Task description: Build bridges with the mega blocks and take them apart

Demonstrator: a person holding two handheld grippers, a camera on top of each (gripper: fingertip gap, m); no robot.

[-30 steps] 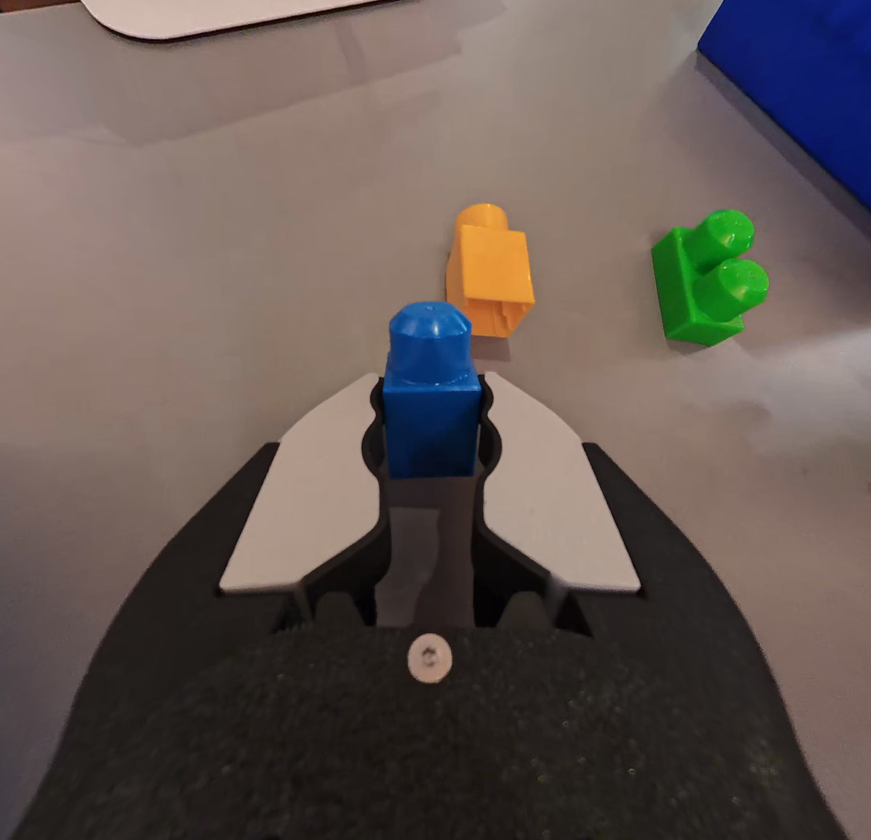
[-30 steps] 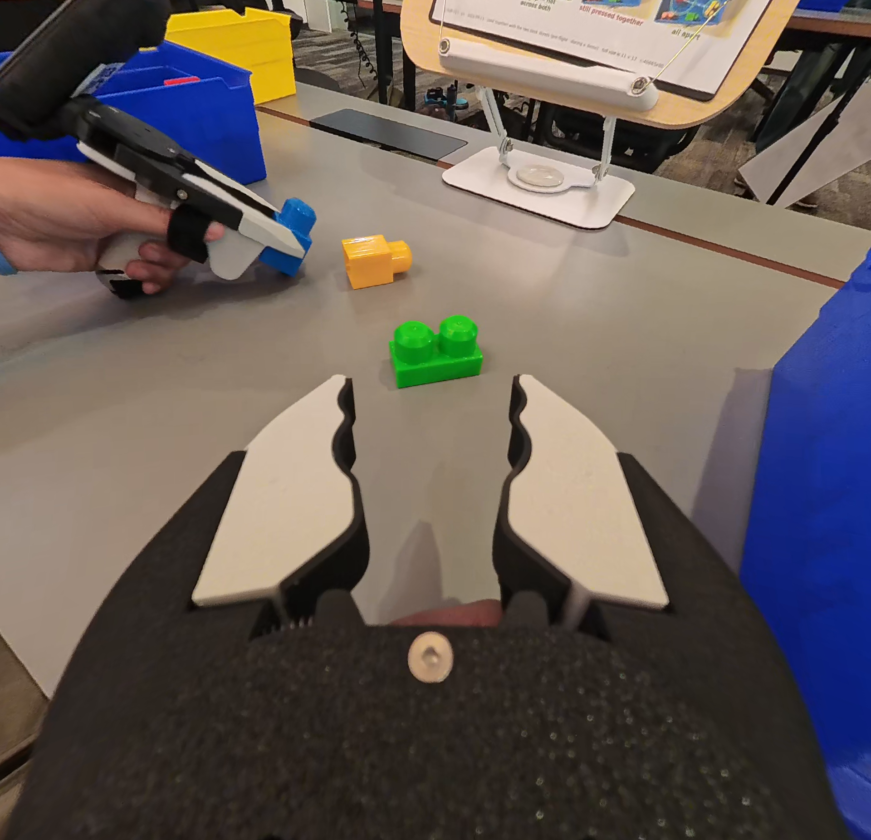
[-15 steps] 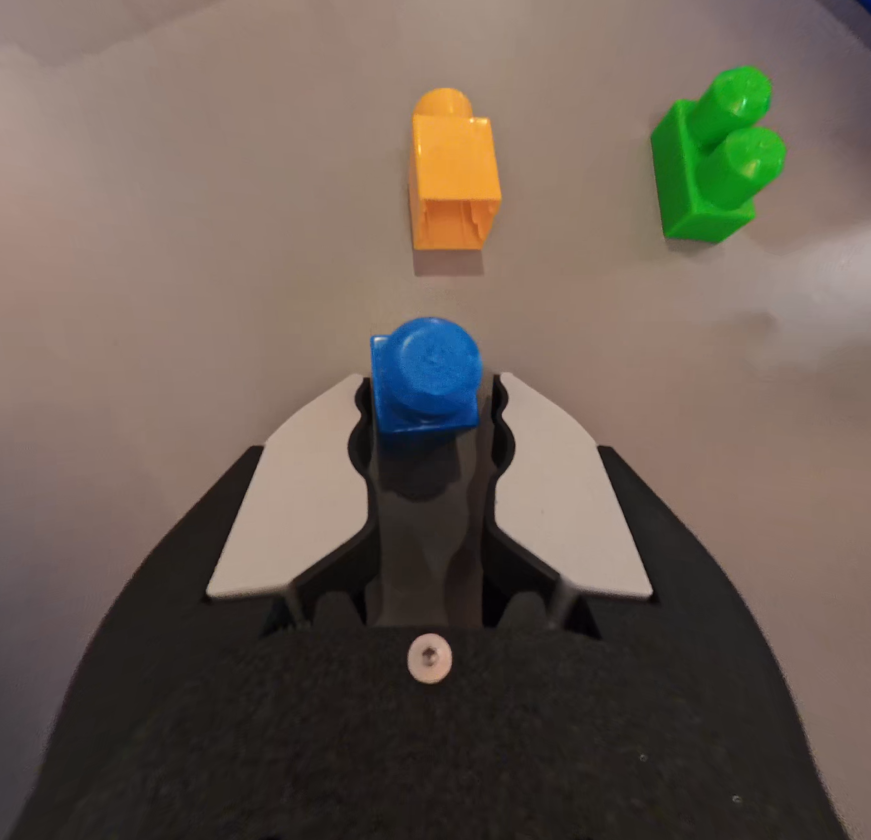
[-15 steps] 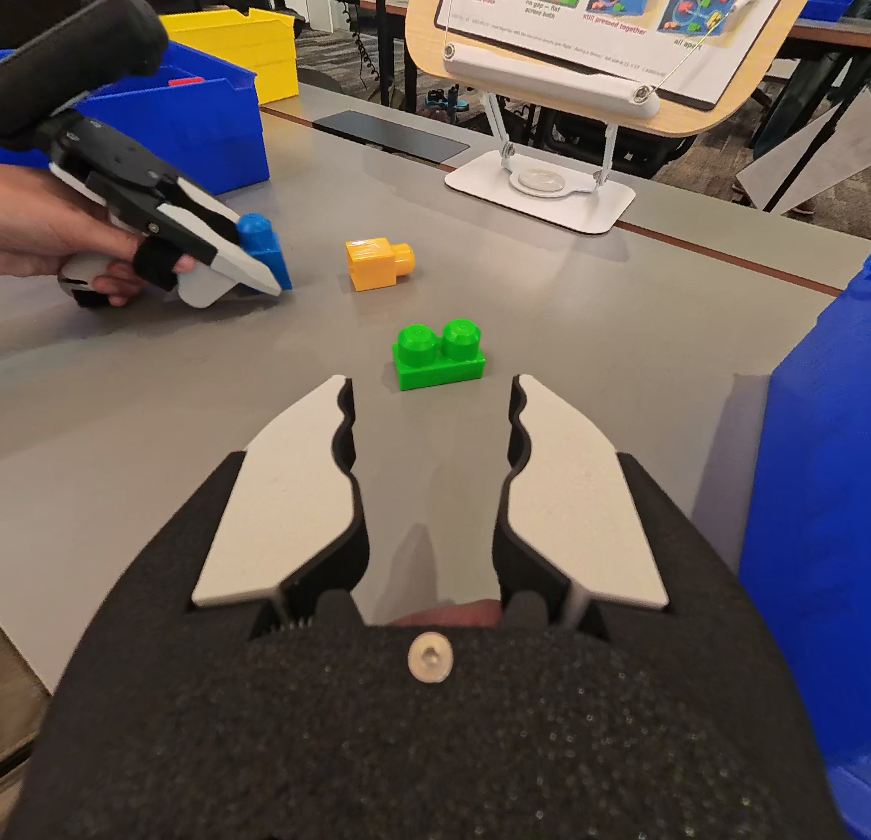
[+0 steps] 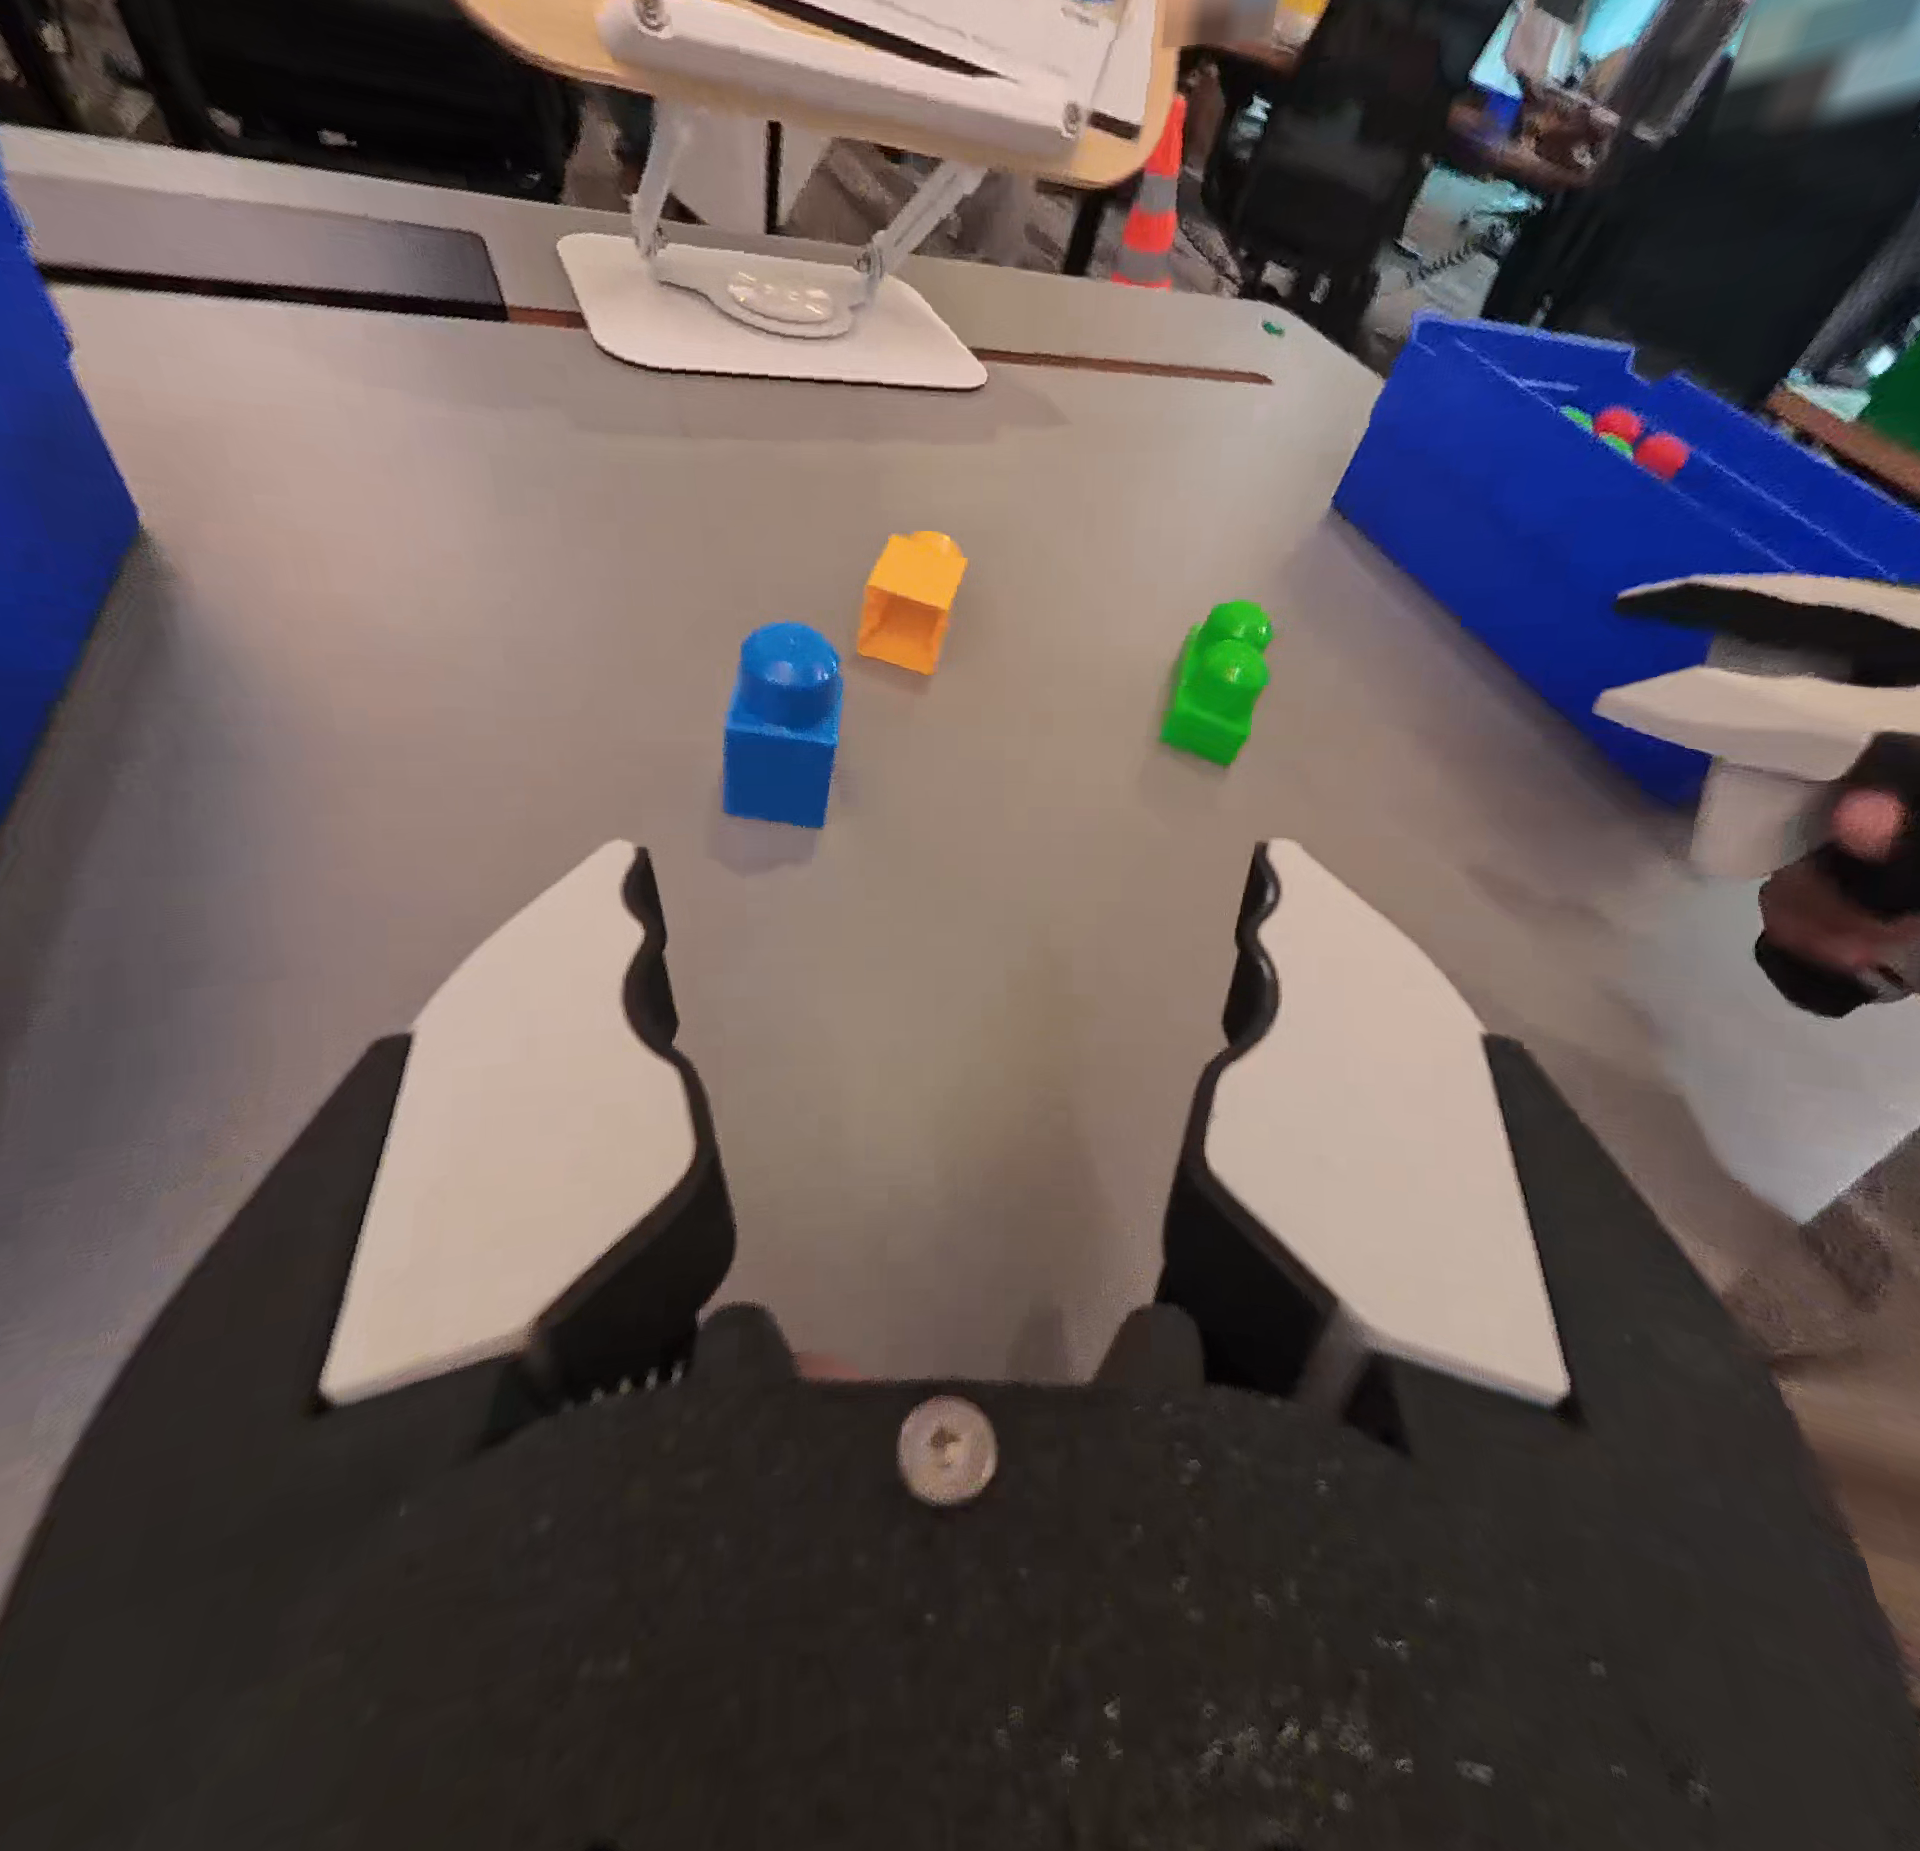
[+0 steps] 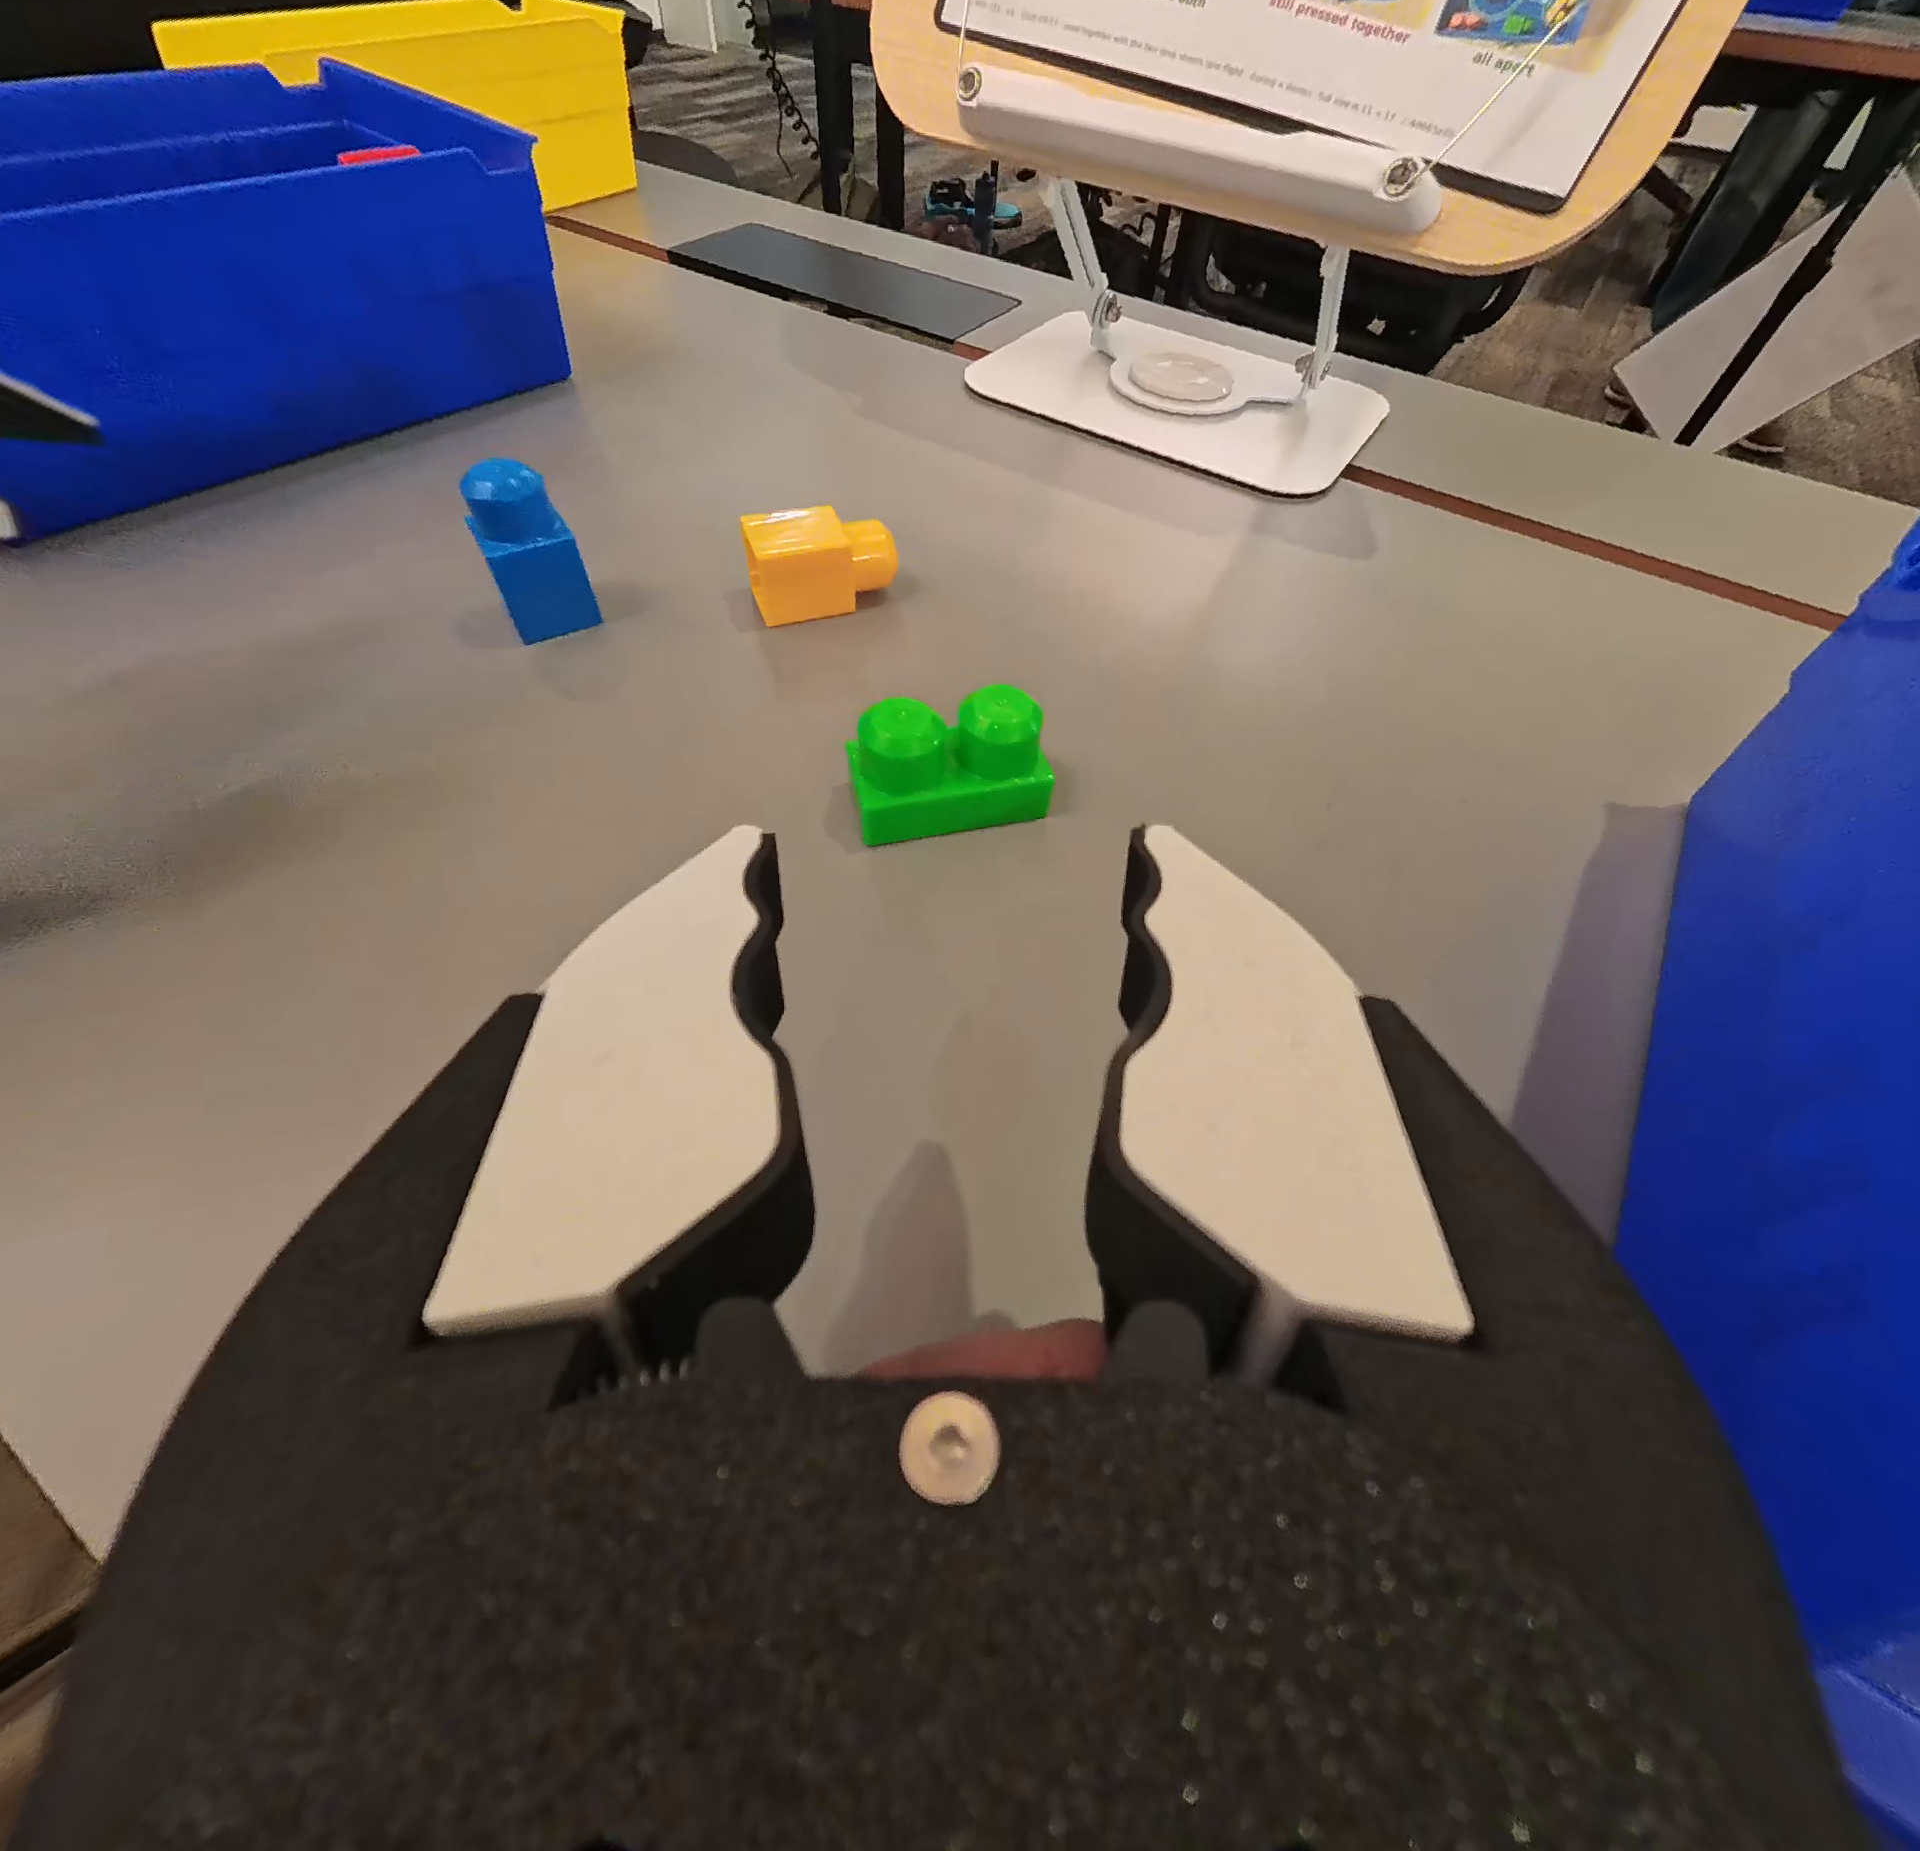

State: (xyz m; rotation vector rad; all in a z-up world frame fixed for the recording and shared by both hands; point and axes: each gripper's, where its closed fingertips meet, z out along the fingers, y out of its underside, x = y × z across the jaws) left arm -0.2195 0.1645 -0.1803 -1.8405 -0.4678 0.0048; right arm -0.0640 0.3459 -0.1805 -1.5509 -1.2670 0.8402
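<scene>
Three blocks sit apart on the grey tabletop point(image 6: 1299, 721), none joined yet. The blue block point(image 5: 781, 726) stands upright on its open base, one stud up, just beside the orange block point(image 5: 912, 602), which lies on its side with its hollow underside facing the left gripper point(image 5: 948, 902). The green block point(image 6: 948, 762) is the flat two-stud piece, studs up, directly ahead of the right gripper point(image 6: 951, 856).

Both pairs of jaws are spread wide and hold nothing.

The blocks look like hard moulded plastic: light, stiff, smooth and somewhat glossy, with flat walls and rounded, domed studs. I judge they will slip if pinched on a stud, so the flat opposite side walls are the place to take hold; the wavy rubber-like inner faces of the jaws should bite there. The orange block likely needs righting first, gripped across its square body. The green one, low and wide, is best taken across its short width.

A blue bin point(image 6: 260, 263) stands at the left, another at the right.
</scene>
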